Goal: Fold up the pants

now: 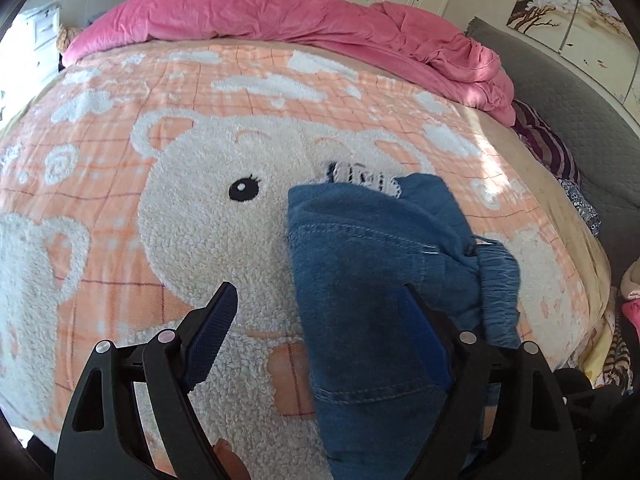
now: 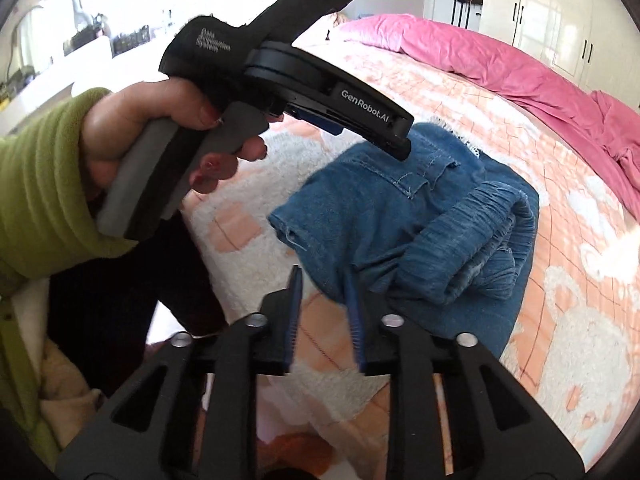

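My left claw (image 1: 320, 312) hangs low over the bed, its jaws spread wide and gripping nothing. Its left pad sits over the bear blanket (image 1: 200, 216); its right pad overlaps the jeans (image 1: 360, 280), though I cannot tell whether it touches them.

The jeans lie as a compact folded bundle on the blanket, near the middle of the bed and toward my edge. A frayed white hem (image 1: 360, 178) peeks out at the far end, and the gathered elastic waistband (image 1: 496, 280) bulges along the right.

From the right wrist view, my right claw (image 2: 322, 280) sits just at the near corner of the bundle. Its jaws are narrowed but a gap shows, and no cloth is caught between them. The pink duvet (image 1: 320, 28) is heaped along the far side, well apart.

Risks, as I judge them: the waistband roll looks springy and may push the top layer open. A pad dragging across the denim on the way out could pull the fold askew. The fleece may snag a claw tip.
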A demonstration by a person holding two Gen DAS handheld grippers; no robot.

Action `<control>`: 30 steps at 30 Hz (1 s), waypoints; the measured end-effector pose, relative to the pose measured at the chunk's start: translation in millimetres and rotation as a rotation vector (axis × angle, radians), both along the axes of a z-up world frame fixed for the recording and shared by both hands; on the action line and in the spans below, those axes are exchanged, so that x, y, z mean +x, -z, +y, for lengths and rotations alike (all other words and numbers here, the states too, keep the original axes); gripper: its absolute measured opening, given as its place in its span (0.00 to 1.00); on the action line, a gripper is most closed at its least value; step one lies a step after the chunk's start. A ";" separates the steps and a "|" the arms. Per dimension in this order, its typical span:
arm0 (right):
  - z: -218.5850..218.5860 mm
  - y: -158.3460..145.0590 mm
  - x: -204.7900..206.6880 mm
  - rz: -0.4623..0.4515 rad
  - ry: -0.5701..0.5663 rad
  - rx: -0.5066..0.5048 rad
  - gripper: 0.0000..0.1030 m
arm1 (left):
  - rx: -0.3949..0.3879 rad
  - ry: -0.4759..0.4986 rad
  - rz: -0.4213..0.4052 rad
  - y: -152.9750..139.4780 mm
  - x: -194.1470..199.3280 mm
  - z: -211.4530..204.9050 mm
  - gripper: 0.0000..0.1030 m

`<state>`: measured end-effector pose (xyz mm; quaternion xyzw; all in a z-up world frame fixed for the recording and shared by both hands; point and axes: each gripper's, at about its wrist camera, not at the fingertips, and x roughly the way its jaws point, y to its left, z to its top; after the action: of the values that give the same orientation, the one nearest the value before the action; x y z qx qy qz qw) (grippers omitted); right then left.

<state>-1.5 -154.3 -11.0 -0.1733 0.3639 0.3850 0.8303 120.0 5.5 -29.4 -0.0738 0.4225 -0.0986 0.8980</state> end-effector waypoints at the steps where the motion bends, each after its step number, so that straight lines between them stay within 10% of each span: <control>1: -1.7 -3.3 -2.2 -0.001 0.000 0.009 0.21 | 0.006 0.003 -0.013 -3.8 -2.4 -0.6 0.79; 17: -70.3 -61.9 23.8 -0.080 0.360 0.227 0.61 | 0.043 0.003 -0.128 -39.8 -30.0 -2.6 0.80; 30: -112.1 -23.6 120.6 0.174 0.635 0.250 0.65 | 0.007 0.005 -0.049 -8.0 -14.3 -1.9 0.84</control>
<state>119.0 -266.4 12.6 0.0850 0.4192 0.1628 0.8891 105.7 3.6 -21.4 -0.0671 0.4006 -0.1012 0.9081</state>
